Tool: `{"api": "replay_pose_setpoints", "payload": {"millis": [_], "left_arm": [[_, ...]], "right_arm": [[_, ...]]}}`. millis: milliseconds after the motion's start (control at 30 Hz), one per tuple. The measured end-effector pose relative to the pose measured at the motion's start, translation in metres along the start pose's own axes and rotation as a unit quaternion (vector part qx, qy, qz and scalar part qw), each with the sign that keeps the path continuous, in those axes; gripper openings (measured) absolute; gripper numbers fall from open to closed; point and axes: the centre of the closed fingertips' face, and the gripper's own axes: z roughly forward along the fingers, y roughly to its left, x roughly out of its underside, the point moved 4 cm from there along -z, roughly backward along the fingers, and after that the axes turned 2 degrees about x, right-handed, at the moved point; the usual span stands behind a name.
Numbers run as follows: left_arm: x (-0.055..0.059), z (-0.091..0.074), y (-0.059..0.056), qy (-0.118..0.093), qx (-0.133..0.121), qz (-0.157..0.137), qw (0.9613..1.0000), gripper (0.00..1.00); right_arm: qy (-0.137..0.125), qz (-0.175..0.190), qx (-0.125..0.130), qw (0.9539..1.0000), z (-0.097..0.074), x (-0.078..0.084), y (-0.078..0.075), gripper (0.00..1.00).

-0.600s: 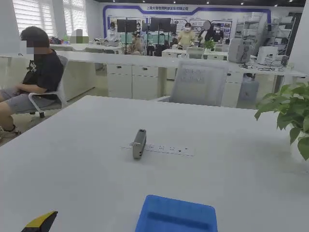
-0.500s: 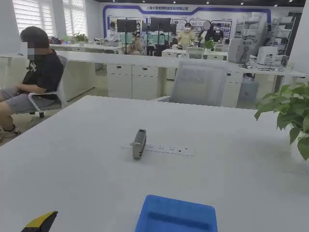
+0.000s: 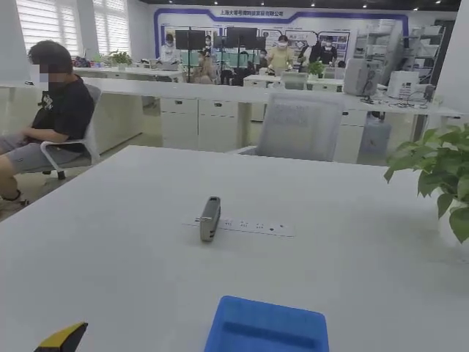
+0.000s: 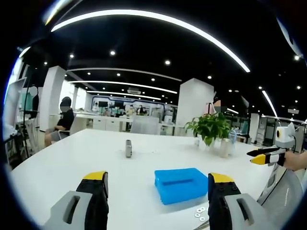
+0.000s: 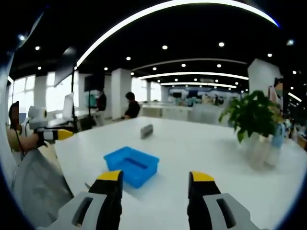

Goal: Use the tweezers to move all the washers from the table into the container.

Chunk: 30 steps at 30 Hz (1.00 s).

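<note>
Blue container (image 4: 181, 184) ahead of parted left gripper (image 4: 158, 176), washers (image 4: 200, 212) by its right jaw; right gripper (image 5: 156, 176) parted too.

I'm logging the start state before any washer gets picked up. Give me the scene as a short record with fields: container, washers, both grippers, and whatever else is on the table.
blue container: open top, on the white table
washers: small cluster on the table beside the container, outside it
left gripper: open, nothing between its jaws
right gripper: open, nothing between its jaws
also on table: power strip with a grey block at one end; leafy plant
task status: washers not yet moved
</note>
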Motion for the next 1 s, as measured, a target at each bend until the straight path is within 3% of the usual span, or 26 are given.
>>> {"api": "replay_pose_setpoints", "payload": {"millis": [1000], "left_arm": [[0.0031,0.0002,-0.0006,0.011,0.004,0.002,0.9999,0.84]], "right_arm": [[0.01,-0.008,-0.006,0.9999,0.0009,0.003,0.0007,0.5]]}}
